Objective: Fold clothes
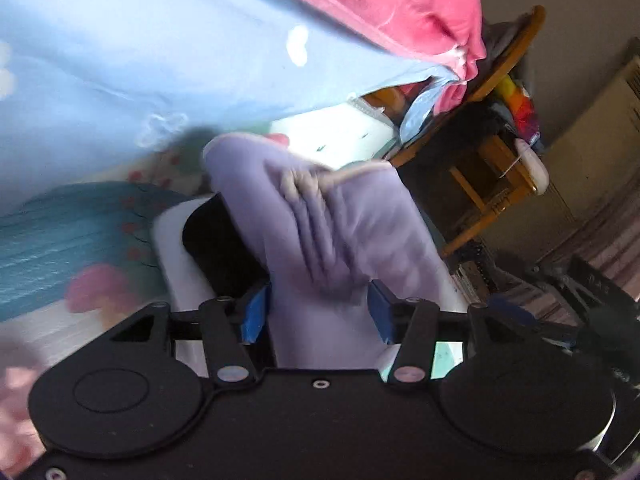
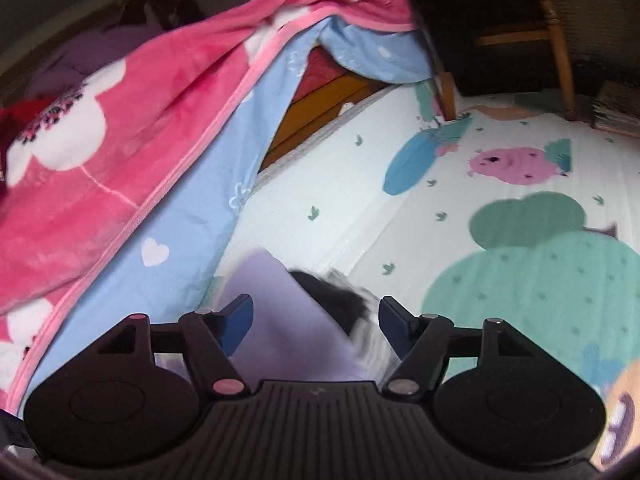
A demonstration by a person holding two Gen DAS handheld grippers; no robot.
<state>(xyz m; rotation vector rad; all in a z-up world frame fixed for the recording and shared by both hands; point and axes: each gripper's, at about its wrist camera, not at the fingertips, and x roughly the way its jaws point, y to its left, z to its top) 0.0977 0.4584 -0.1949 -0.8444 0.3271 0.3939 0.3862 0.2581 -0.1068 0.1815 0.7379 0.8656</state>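
A lilac garment (image 1: 320,224) with a white-trimmed edge hangs bunched between the blue pads of my left gripper (image 1: 318,308). The jaws stand fairly wide on either side of it and the cloth runs through the gap. In the right wrist view the same lilac garment (image 2: 280,320), with a black and white part (image 2: 344,300) on it, lies between the fingers of my right gripper (image 2: 316,320), whose jaws are spread wide apart with the cloth loose between them. Motion blur hides the details.
A pink fleece blanket (image 2: 100,140) and a light blue sheet (image 2: 192,208) hang from a bed at the left. A cartoon play mat (image 2: 480,200) covers the floor. A wooden chair (image 1: 492,152) holding clothes stands at the right.
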